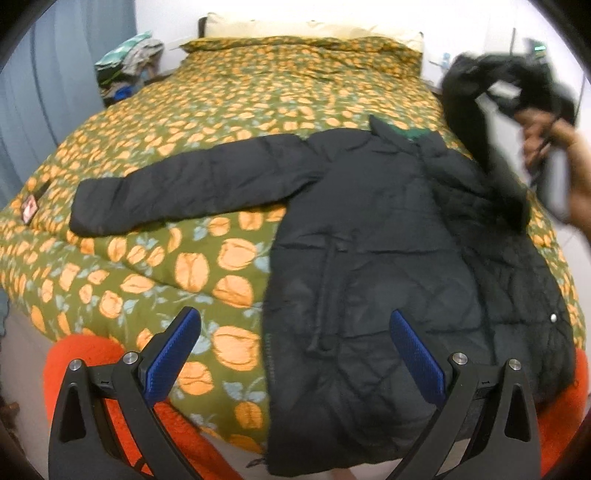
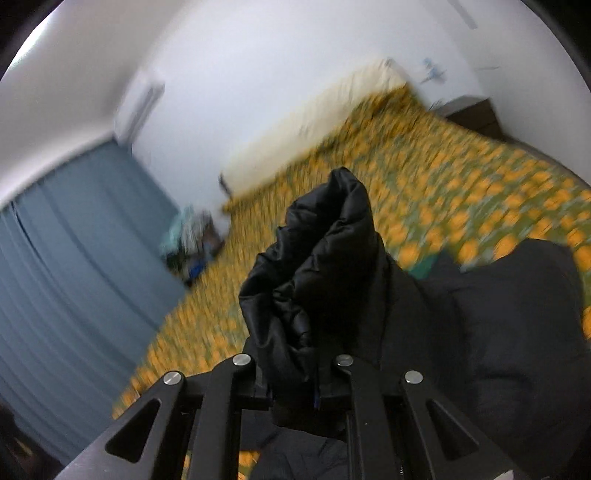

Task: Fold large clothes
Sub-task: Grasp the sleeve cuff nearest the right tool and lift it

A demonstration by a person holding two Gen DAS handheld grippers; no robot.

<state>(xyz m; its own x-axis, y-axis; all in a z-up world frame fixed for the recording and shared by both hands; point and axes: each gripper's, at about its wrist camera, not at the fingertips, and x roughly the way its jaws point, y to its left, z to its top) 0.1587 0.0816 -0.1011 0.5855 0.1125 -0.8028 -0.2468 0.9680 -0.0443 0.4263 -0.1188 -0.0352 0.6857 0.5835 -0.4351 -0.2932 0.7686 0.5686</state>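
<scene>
A black quilted jacket (image 1: 369, 236) lies on the bed with one sleeve (image 1: 184, 192) stretched out to the left. My left gripper (image 1: 295, 332) is open and empty, hovering above the jacket's lower hem near the bed's front edge. My right gripper (image 2: 293, 391) is shut on the jacket's other sleeve (image 2: 317, 258) and holds its cuff up in the air. In the left wrist view that raised sleeve (image 1: 476, 122) hangs blurred at the upper right, with the right gripper (image 1: 509, 99) and the person's hand behind it.
The bed has a green quilt with orange flowers (image 1: 229, 110) and a cream pillow (image 1: 295, 27) at the head. An orange blanket (image 1: 85, 365) shows at the front edge. A pile of clothes (image 1: 125, 66) sits at the far left by a blue curtain (image 2: 66, 258).
</scene>
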